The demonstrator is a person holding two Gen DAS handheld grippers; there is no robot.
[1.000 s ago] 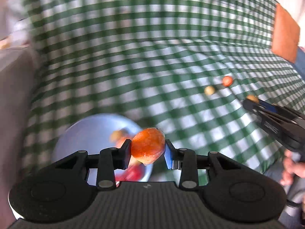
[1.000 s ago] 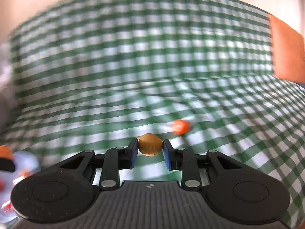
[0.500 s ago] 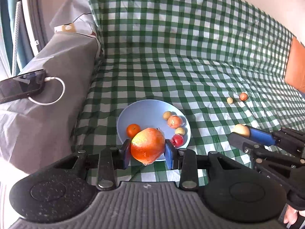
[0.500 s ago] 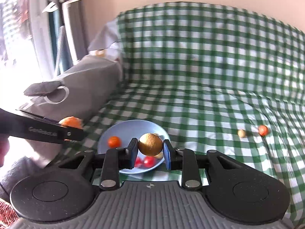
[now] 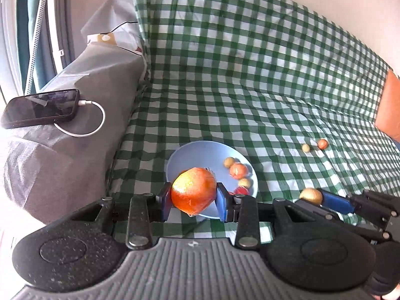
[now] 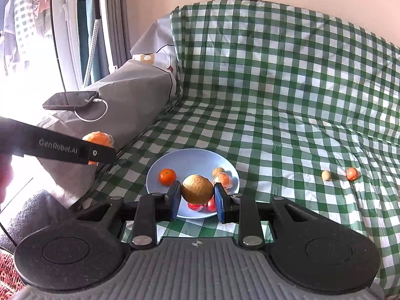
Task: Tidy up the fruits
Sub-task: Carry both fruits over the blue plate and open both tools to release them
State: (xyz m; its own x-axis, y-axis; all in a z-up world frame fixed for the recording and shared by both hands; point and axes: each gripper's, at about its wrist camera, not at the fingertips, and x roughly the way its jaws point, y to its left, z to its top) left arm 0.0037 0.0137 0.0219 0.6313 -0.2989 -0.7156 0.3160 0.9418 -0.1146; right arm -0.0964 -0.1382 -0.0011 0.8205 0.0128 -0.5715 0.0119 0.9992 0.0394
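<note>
The left tongs squeeze a big red and yellow apple between their blue pads, up in the air just over the near edge of the blue plate. The right tongs are closed tight on a small brown fruit, also above the plate, which holds an orange and a few other small fruits. Two more small fruits, a pale ball and an orange ball, lie on the green checked cloth, well apart from the plate.
</note>
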